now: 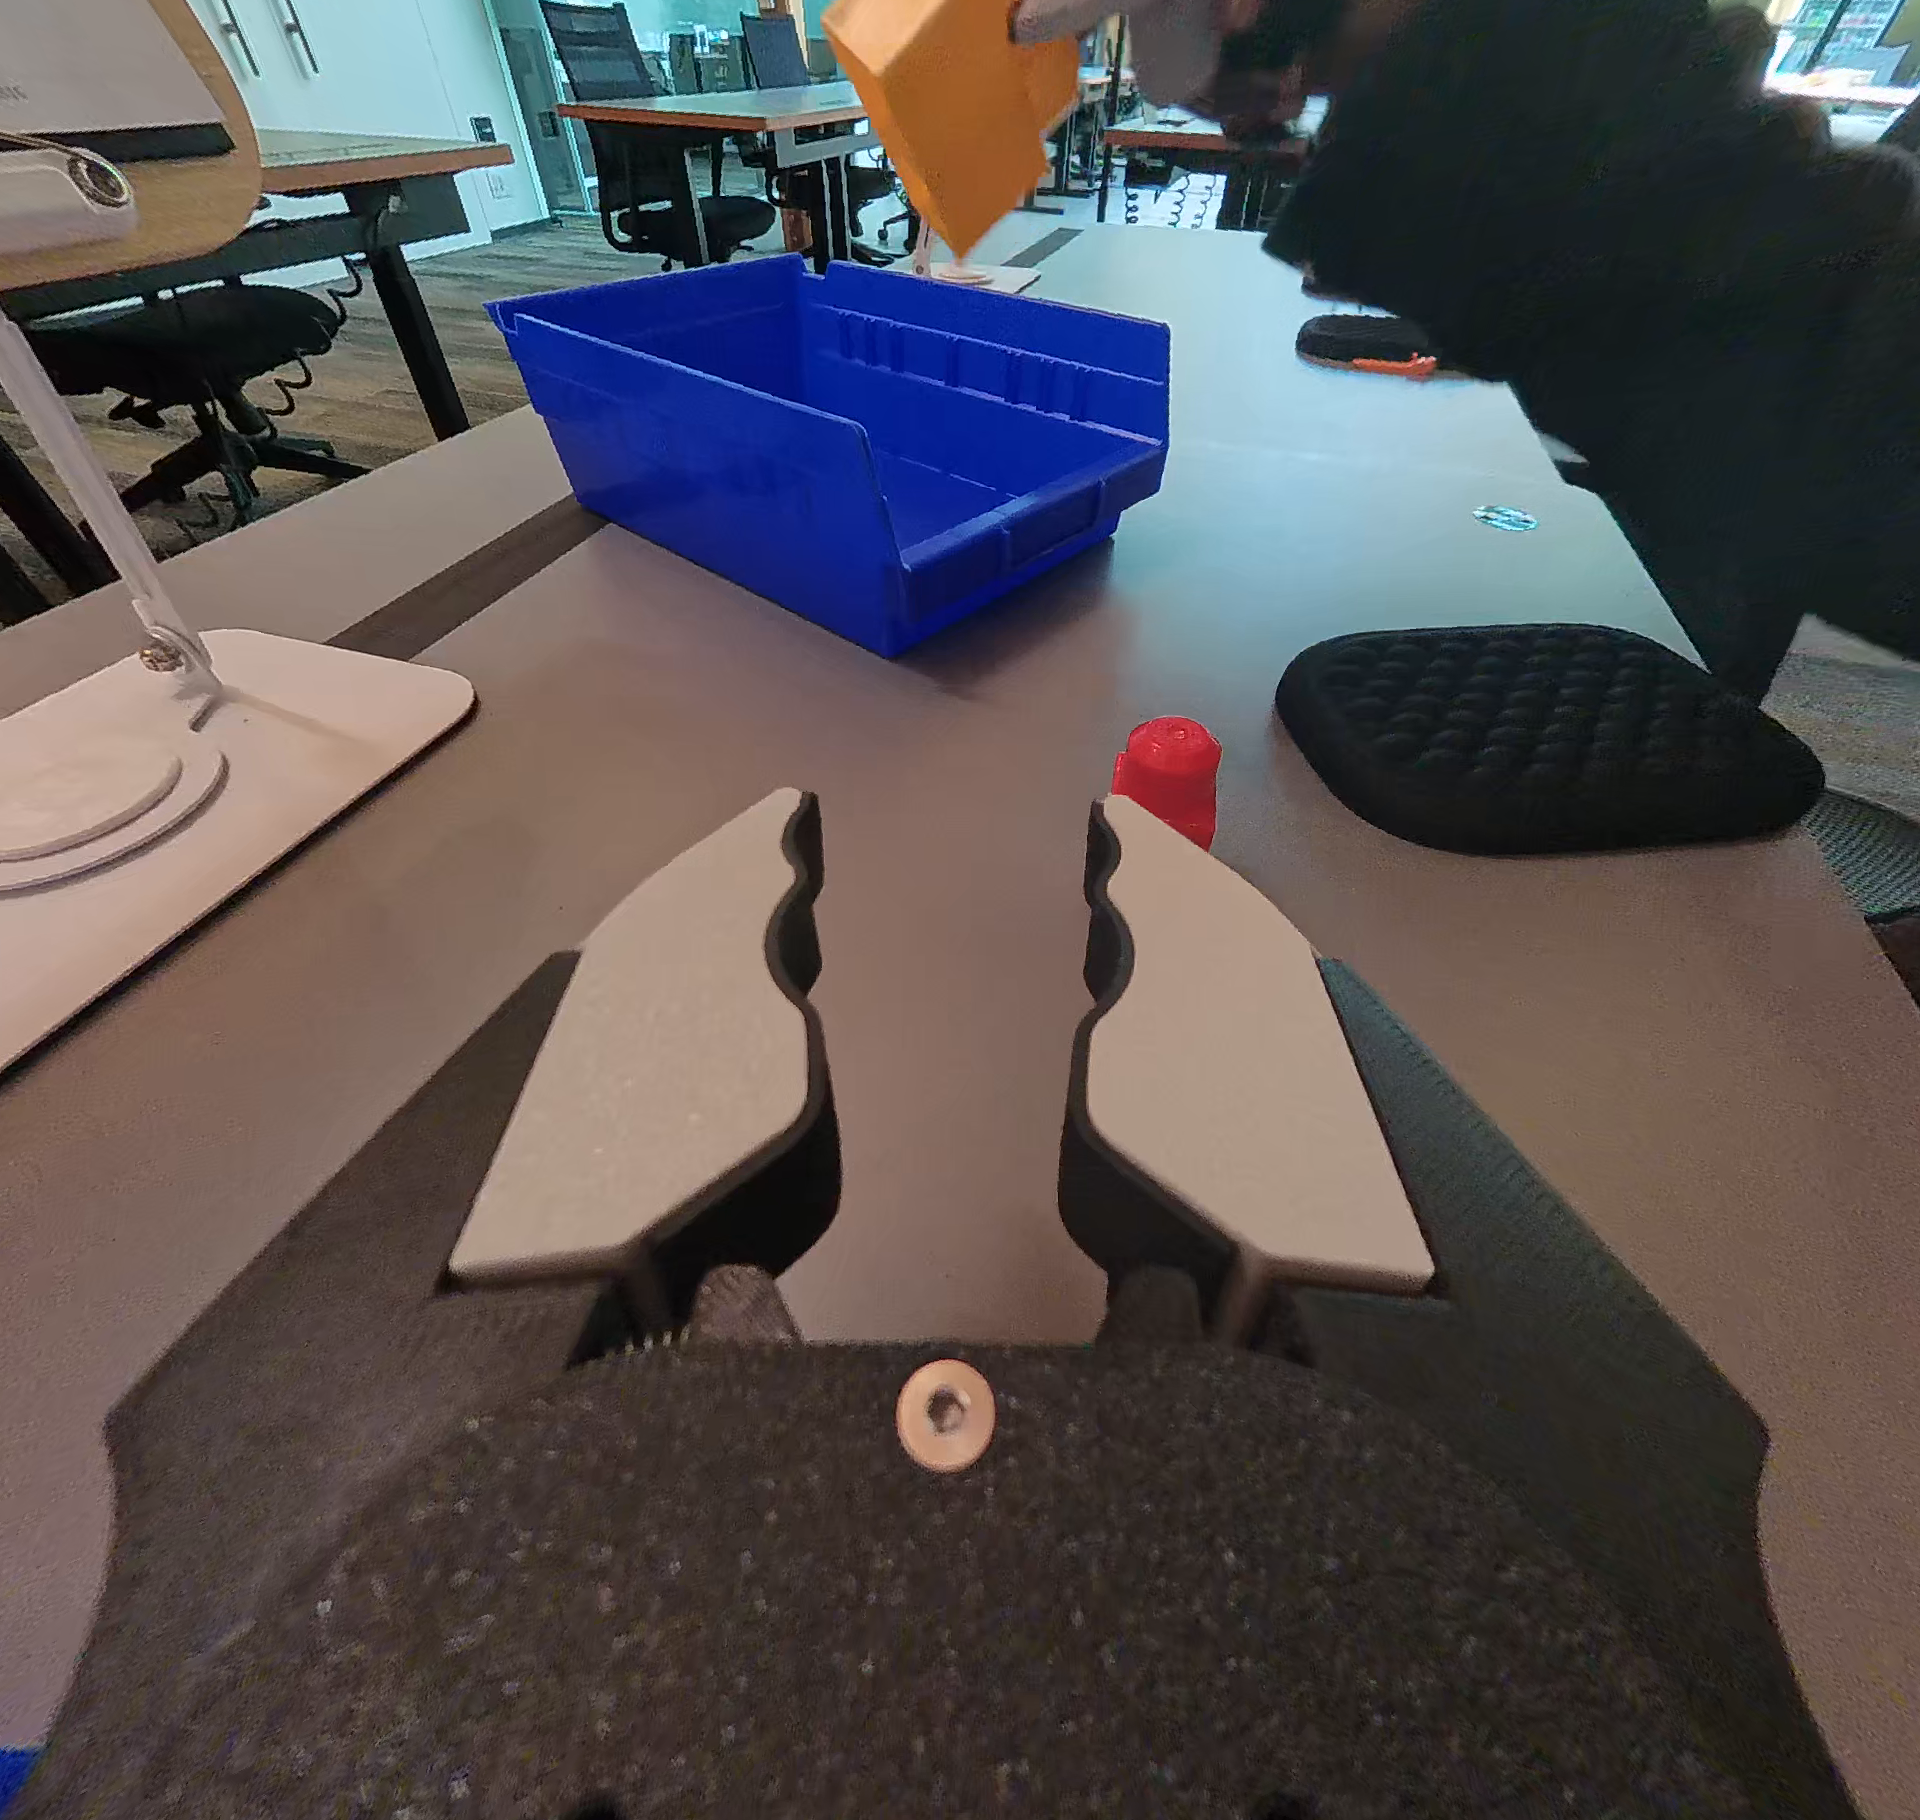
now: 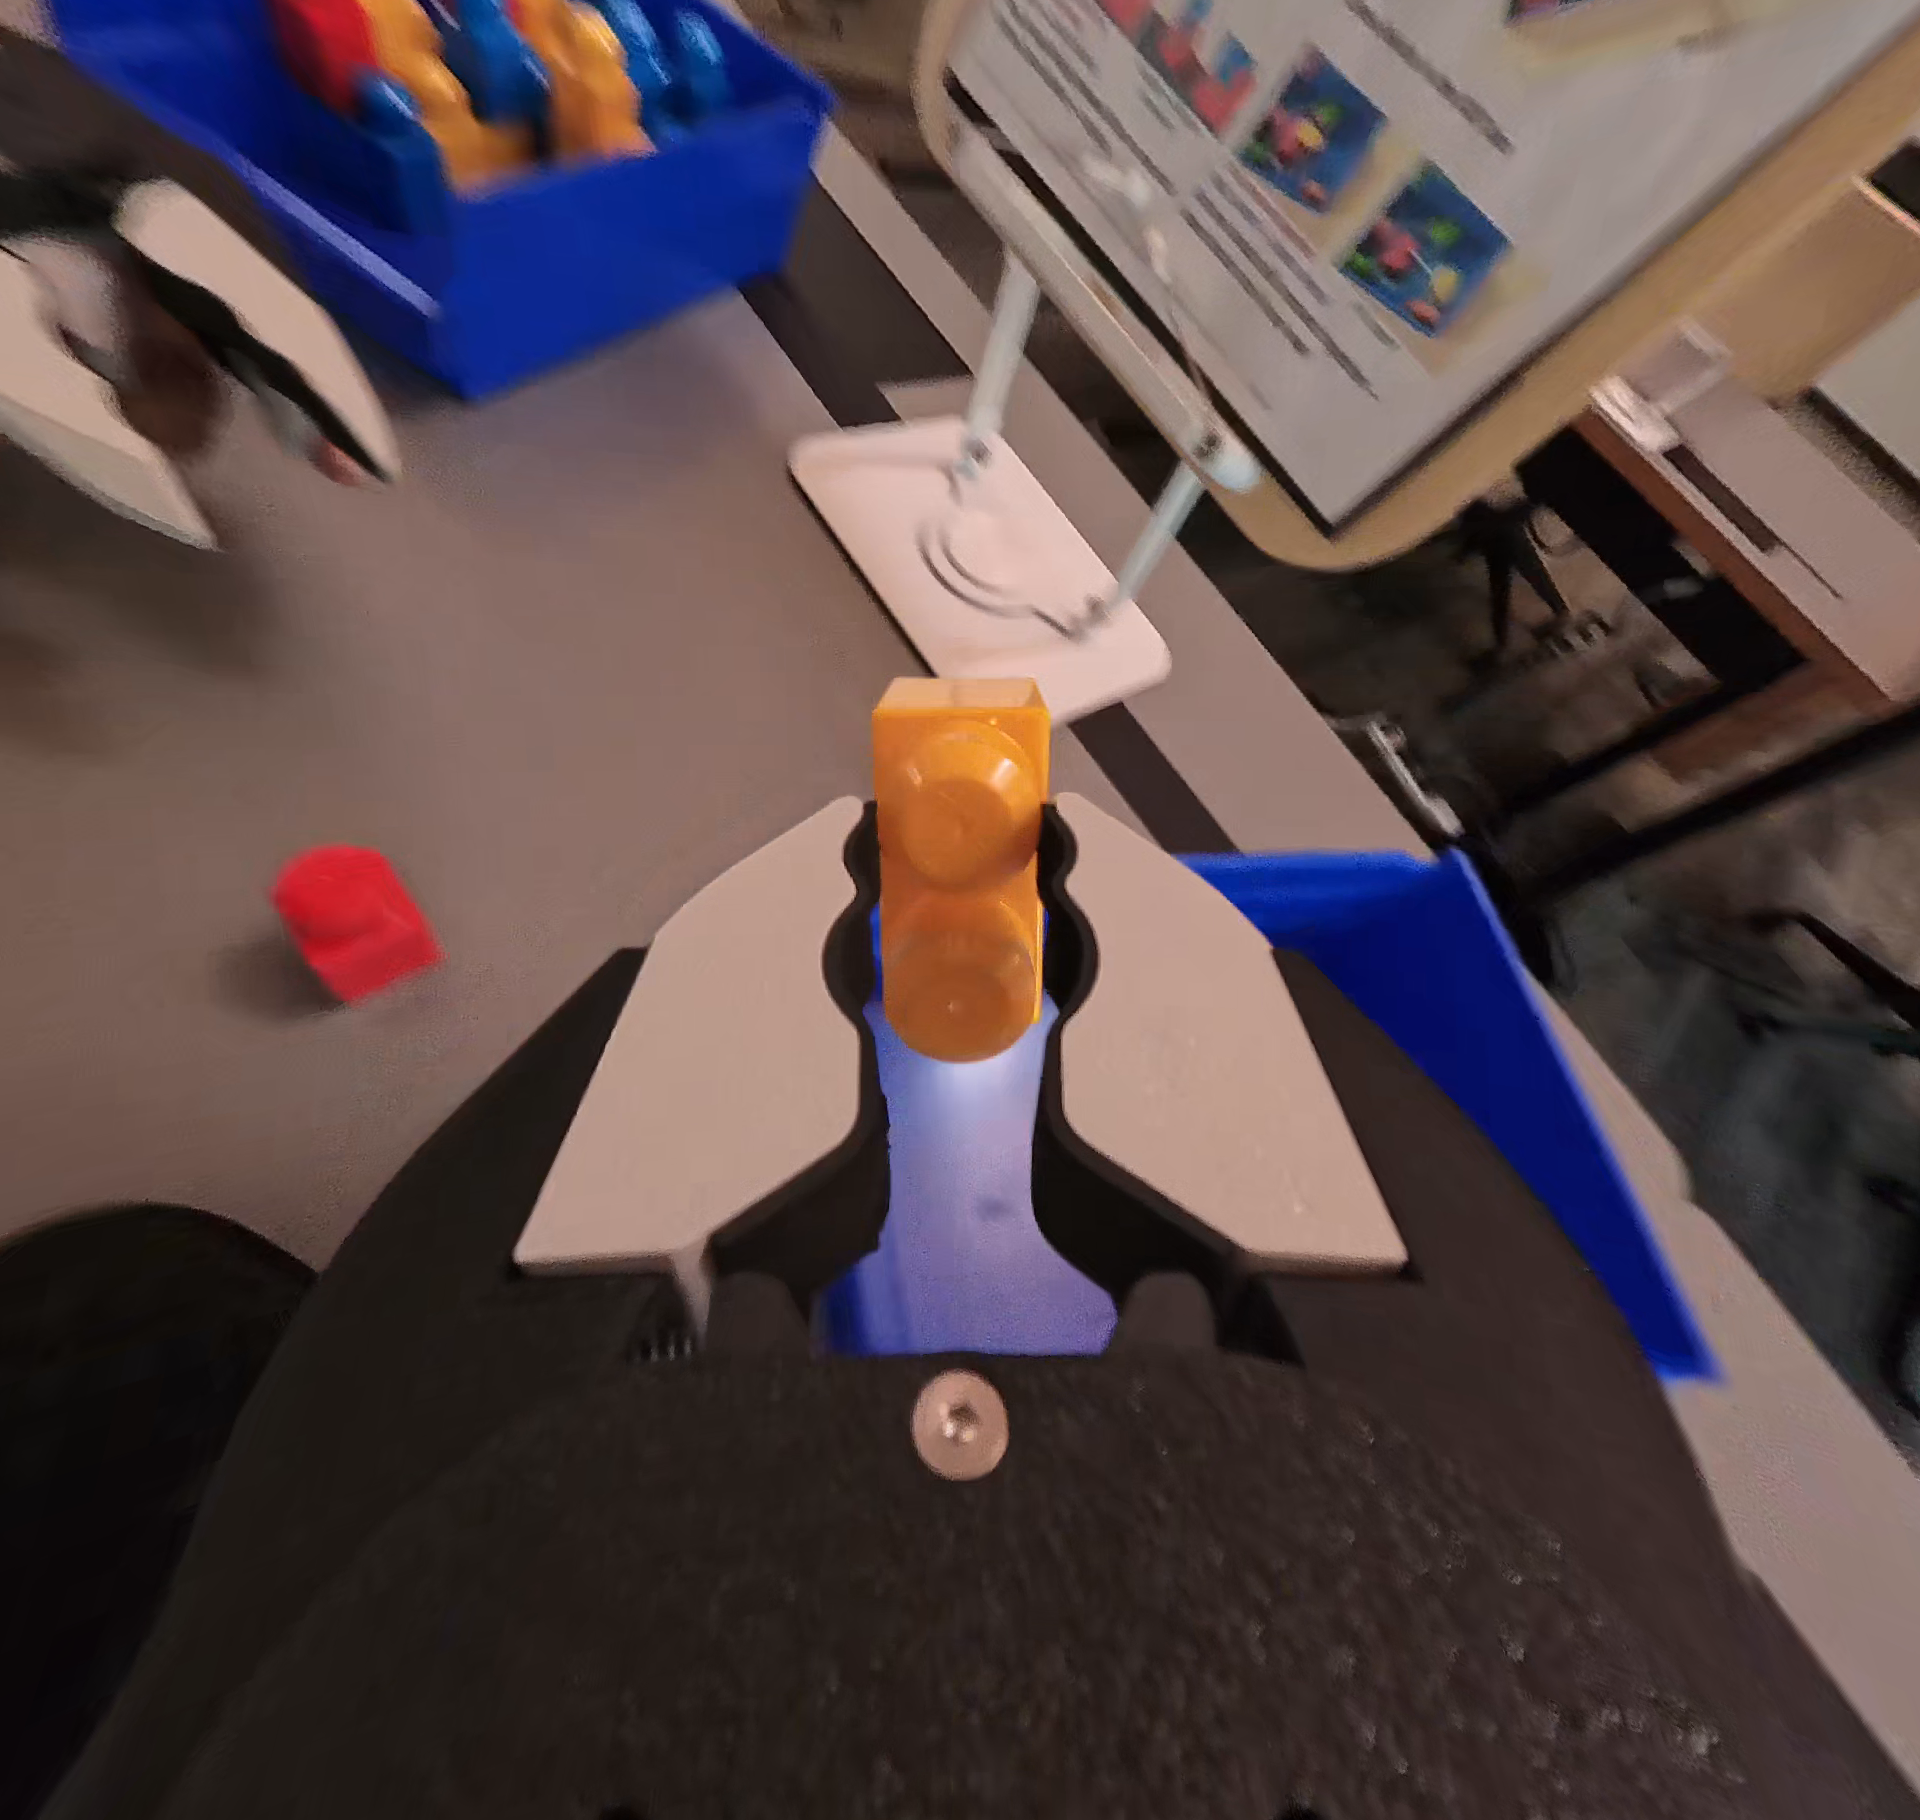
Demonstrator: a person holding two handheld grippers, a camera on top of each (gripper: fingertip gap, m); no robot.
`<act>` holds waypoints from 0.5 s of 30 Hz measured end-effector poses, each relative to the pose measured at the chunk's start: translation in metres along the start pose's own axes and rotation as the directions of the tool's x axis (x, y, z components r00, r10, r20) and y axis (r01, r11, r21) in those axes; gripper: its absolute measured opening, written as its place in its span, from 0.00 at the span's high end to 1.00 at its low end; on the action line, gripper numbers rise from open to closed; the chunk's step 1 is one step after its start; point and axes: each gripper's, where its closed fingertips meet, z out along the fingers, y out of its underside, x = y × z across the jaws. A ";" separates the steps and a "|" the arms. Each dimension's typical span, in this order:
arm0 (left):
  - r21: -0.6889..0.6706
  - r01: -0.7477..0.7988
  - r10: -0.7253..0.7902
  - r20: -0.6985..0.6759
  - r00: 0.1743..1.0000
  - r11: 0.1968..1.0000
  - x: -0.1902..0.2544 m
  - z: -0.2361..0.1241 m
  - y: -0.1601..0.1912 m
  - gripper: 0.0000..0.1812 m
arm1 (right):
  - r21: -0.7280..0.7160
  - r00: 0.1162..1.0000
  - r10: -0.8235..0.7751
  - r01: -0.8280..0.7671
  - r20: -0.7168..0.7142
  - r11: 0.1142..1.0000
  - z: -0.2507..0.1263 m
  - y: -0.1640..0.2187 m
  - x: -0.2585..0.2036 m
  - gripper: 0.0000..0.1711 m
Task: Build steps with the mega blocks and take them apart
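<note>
Office desks — grey table (image 1: 665,731)

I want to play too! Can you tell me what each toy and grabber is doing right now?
Left hand-held gripper: open, holding nothing.
Right hand-held gripper: shut on the orange block.
Orange block: gripped, lifted off the table.
Red block: loose on the table.
Near blue bin: looks empty.
Far blue bin: holds blocks.
</note>
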 end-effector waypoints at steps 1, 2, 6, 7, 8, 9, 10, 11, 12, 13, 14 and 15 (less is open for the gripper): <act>-0.002 0.002 -0.002 -0.003 1.000 1.000 0.000 0.000 0.000 0.74 | -0.057 1.000 -0.010 0.009 -0.016 0.998 0.000 0.005 0.016 0.83; -0.003 0.005 -0.005 -0.006 1.000 1.000 0.001 0.001 0.001 0.74 | -0.117 1.000 -0.014 0.010 -0.027 0.993 0.001 0.011 0.032 0.83; -0.010 0.010 -0.011 -0.013 1.000 1.000 0.002 0.001 0.002 0.75 | -0.333 0.999 -0.005 -0.008 -0.039 0.943 0.016 0.042 0.090 0.83; -0.011 0.009 -0.010 -0.013 1.000 1.000 0.002 0.001 0.002 0.75 | -0.373 0.999 -0.002 -0.013 -0.039 0.928 0.021 0.050 0.102 0.83; -0.011 0.009 -0.009 -0.012 1.000 1.000 0.002 0.001 0.002 0.75 | -0.410 0.999 0.001 -0.018 -0.041 0.912 0.026 0.057 0.113 0.83; -0.009 0.009 -0.010 -0.011 1.000 1.000 0.002 0.001 0.002 0.75 | -0.442 0.999 0.006 -0.024 -0.042 0.897 0.032 0.065 0.123 0.83; -0.009 0.010 -0.010 -0.010 1.000 1.000 0.001 0.001 0.002 0.75 | -0.469 0.999 0.015 -0.033 -0.042 0.883 0.037 0.071 0.132 0.83; -0.009 0.009 -0.009 -0.007 1.000 1.000 0.001 0.001 0.002 0.75 | -0.492 0.999 0.024 -0.040 -0.040 0.869 0.043 0.078 0.140 0.83; -0.008 0.008 -0.008 -0.003 1.000 1.000 0.000 0.000 0.001 0.75 | -0.514 0.999 0.029 -0.045 -0.038 0.856 0.049 0.085 0.147 0.83; -0.004 0.008 -0.008 0.000 1.000 1.000 -0.001 0.000 0.001 0.75 | -0.537 0.999 0.033 -0.046 -0.035 0.842 0.055 0.093 0.153 0.83; 0.000 0.010 -0.010 0.001 1.000 1.000 -0.001 -0.001 0.000 0.76 | -0.558 0.999 0.033 -0.044 -0.030 0.829 0.061 0.100 0.159 0.83; 0.002 0.011 -0.011 0.003 1.000 1.000 -0.002 -0.001 0.000 0.76 | -0.572 0.999 0.034 -0.040 -0.021 0.819 0.068 0.106 0.163 0.83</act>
